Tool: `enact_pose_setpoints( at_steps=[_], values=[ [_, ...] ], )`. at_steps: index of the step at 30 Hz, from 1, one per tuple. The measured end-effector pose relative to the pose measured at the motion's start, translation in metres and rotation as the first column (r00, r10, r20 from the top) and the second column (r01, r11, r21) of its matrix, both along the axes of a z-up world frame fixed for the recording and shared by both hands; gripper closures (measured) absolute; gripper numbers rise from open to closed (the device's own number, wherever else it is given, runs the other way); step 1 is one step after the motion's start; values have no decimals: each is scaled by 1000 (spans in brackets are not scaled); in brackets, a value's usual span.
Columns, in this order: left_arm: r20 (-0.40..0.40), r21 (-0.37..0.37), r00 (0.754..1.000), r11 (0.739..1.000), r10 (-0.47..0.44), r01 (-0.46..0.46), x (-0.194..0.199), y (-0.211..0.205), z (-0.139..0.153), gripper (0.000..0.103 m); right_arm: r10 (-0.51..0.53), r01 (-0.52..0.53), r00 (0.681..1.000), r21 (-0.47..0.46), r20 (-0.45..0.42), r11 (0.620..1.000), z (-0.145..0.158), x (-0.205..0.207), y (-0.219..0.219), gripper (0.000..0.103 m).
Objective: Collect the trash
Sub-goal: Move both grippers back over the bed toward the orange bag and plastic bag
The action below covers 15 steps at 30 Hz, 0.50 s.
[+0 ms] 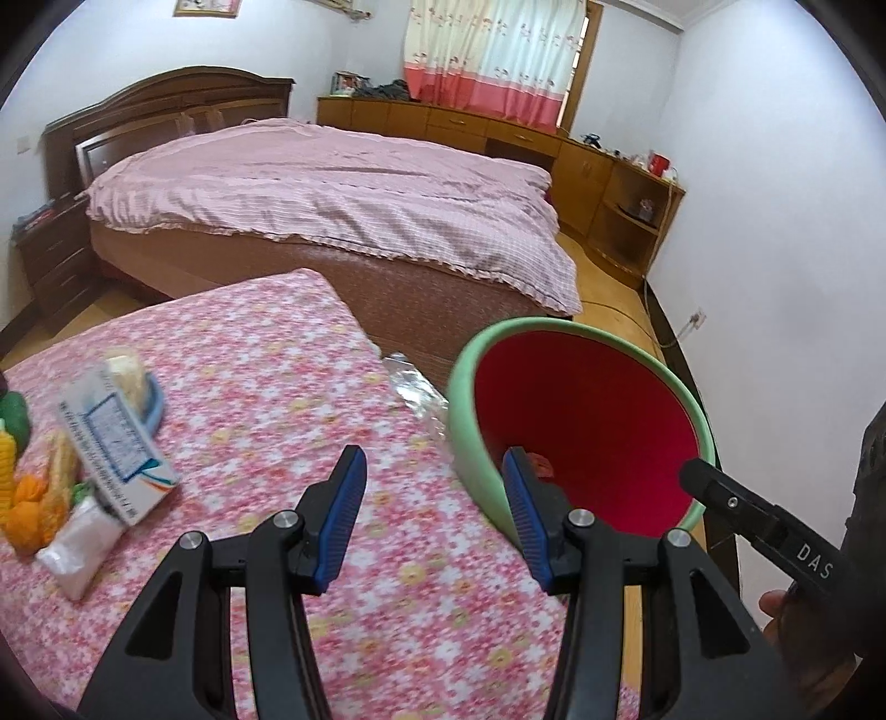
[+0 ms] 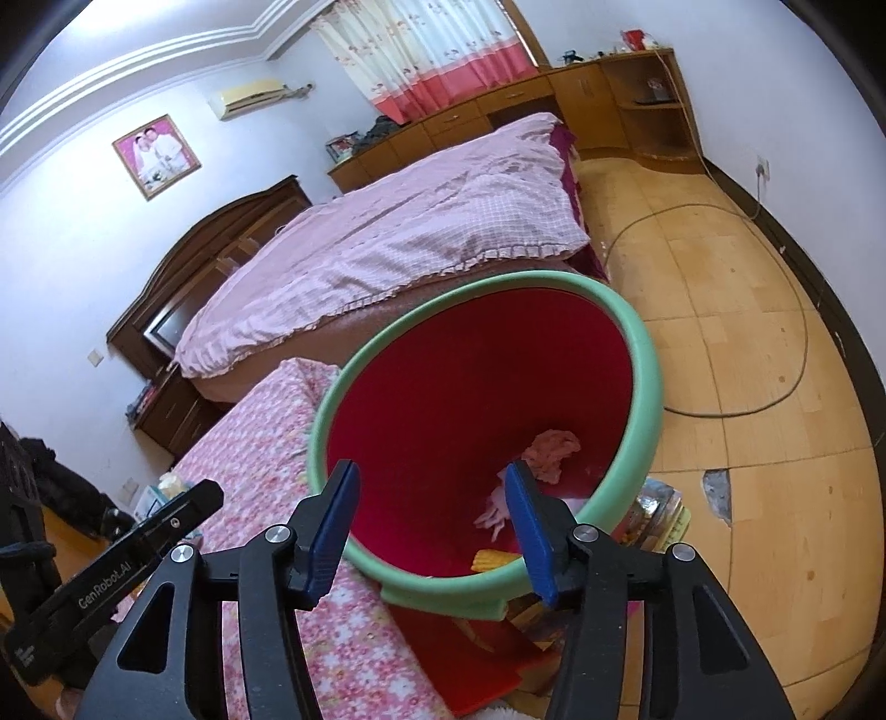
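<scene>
1. The bed [image 1: 343, 188] under a pink quilt fills the room behind, with wooden cabinets [image 1: 498, 127] and a curtain [image 1: 493, 50] along the far wall.
2. A table in a pink floral cloth [image 1: 288, 387] stands nearer.
3. The green-rimmed red bin [image 2: 482, 387] sits at the table's edge, with pink scraps [image 2: 548, 448] and a yellow piece [image 2: 493, 559] lying inside.
4. The right gripper [image 2: 434, 526] hangs over the bin's mouth, jaws spread, nothing between them.
5. The left gripper [image 1: 437, 509] hovers above the cloth beside the bin, jaws half apart and empty.
6. A white box [image 1: 119, 443], packets and wrappers lie at the table's left.
</scene>
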State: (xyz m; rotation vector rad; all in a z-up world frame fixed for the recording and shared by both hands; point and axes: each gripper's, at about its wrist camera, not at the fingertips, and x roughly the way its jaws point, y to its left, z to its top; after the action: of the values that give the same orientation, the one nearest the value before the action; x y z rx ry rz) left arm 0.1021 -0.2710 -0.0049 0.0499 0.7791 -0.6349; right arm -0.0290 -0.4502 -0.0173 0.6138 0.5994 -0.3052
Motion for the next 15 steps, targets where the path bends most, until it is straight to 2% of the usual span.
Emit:
enact_pose_setpoints(
  at_steps=[10, 12, 14, 15],
  values=[
    [34, -2, 995, 995, 97, -97, -1, 52, 14, 51, 58, -58, 998, -24, 6, 998, 12, 8, 28, 46],
    [37, -5, 992, 993, 122, -122, 0, 65, 17, 51, 70, -70, 998, -32, 5, 997, 14, 10, 33, 44],
    [36, -7, 989, 990, 143, -143, 4, 76, 18, 51, 85, -85, 996, -35, 7, 996, 16, 12, 40, 36],
    [38, -8, 987, 988, 155, -155, 5, 82, 19, 51, 93, -92, 996, -36, 7, 995, 16, 14, 43, 35]
  ],
)
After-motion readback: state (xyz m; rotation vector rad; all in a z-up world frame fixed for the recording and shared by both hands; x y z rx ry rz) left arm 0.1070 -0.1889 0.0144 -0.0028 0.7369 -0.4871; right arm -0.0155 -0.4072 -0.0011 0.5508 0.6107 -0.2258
